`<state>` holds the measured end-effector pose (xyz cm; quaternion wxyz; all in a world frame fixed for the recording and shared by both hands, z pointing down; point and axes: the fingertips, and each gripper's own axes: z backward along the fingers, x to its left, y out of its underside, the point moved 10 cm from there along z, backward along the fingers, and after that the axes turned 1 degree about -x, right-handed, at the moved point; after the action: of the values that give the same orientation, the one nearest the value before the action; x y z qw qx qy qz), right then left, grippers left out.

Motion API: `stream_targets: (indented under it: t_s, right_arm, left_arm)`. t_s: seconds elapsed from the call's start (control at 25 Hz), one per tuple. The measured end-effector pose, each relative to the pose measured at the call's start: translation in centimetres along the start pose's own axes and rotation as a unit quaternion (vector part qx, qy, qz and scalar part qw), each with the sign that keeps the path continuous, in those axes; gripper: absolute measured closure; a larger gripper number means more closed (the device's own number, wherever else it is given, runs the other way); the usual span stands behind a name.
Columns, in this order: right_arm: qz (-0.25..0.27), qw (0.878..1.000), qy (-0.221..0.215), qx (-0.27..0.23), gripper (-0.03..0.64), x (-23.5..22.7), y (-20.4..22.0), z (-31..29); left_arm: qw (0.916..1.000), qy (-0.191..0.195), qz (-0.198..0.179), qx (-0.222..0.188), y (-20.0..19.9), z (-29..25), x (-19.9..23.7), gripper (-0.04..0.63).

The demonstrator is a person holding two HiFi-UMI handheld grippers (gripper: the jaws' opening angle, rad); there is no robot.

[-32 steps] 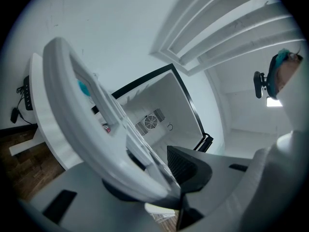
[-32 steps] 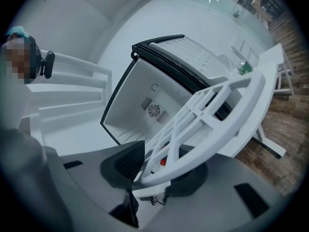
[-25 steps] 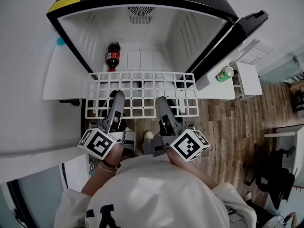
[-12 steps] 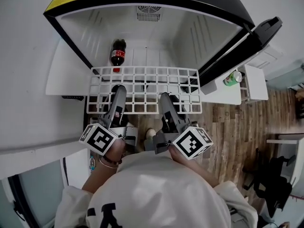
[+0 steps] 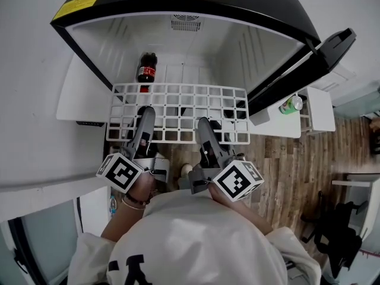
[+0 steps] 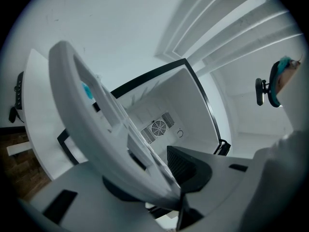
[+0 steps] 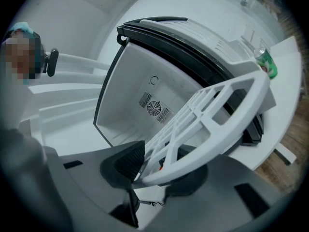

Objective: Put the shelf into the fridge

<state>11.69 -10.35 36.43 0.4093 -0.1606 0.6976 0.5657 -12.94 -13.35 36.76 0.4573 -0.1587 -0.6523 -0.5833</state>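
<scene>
Both grippers are clamped on the shelf right now. It's a white plastic grid, rectangular, with rows of square openings and a thicker rounded rim running round the outside. It's held out flat and level, right in front of the open fridge.

The left gripper has the near rim pinched between its jaws, left of the middle. In its own view the dark ribbed pad presses against the white edge, and the rim sweeps away up and to the left. The right gripper does the same right of the middle, jaws closed on the rim, the grid fanning out toward the cabinet.

The shelf's far edge sits at the mouth of the fridge. From up here I can't quite say whether it has crossed the threshold or is just short of it.

Inside, the white liner has ribbed side walls and a round fan vent on the back wall. A cola bottle with a red label stands at the left, just beyond the shelf's far-left corner. The door is swung open to the right, a green can in its rack, above the wooden floor.
</scene>
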Motion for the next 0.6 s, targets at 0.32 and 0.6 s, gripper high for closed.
stream_targets:
  t_s: [0.32, 0.6]
  right_arm:
    - [-0.005, 1.0, -0.012, 0.01, 0.483, -0.3, -0.5, -0.7]
    - [-0.007, 1.0, -0.007, 0.006, 0.483, -0.3, -0.5, -0.8]
  left_arm:
    - [1.0, -0.002, -0.002, -0.006, -0.4, -0.8, -0.1, 0.469]
    - [1.0, 0.0, 0.001, 0.002, -0.6, -1.1, 0.0, 0.469]
